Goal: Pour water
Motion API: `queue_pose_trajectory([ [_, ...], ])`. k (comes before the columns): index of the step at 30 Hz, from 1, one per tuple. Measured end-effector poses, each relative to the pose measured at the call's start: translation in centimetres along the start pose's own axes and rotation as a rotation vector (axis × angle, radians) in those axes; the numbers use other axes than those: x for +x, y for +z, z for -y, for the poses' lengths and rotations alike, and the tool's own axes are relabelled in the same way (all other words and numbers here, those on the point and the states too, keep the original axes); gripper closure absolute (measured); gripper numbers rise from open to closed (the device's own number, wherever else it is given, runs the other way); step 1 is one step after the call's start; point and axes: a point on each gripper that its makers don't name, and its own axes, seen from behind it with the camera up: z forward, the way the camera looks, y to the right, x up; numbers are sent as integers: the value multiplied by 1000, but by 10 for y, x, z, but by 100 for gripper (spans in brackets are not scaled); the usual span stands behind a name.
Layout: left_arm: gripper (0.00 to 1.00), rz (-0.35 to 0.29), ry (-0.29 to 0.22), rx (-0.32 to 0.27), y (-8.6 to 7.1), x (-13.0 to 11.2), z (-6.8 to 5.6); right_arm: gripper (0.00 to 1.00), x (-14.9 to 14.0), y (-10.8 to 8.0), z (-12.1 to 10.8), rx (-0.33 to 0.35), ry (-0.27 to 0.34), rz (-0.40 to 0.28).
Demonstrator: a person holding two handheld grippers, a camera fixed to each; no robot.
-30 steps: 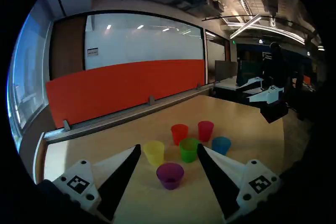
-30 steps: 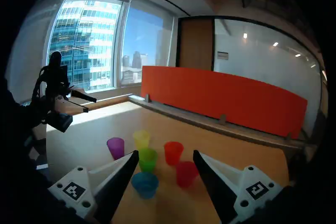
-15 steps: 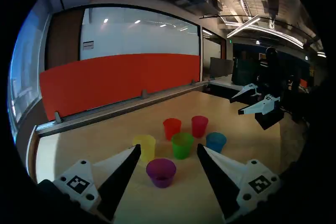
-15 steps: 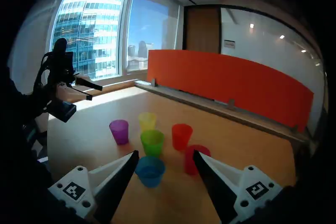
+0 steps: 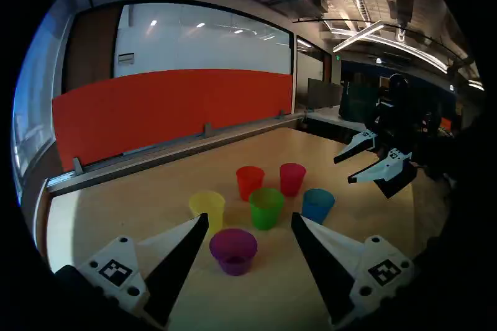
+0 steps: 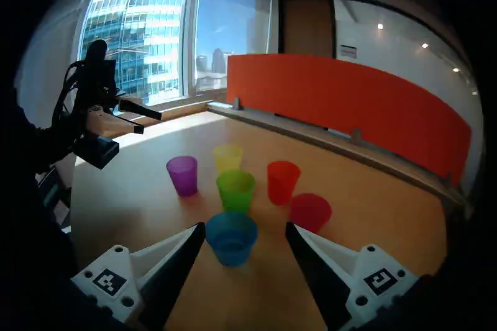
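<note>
The left gripper (image 5: 247, 218) and right gripper (image 6: 244, 226) gape empty; an off-centre squeeze could topple the purple cup (image 5: 233, 251) or blue cup (image 6: 231, 238).

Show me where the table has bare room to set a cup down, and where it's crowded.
Bare tabletop lies between the yellow cup and the orange divider, and again between the pink cup and that divider. Crowded: the middle, where purple cup, green cup, red cup and blue cup stand close with those two.
</note>
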Motion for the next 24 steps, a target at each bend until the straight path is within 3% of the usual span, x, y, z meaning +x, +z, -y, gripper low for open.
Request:
queue_pose_trajectory([
  [24,0,14,20,-41,23,1,-8,0,-57,44,23,56,-7,112],
])
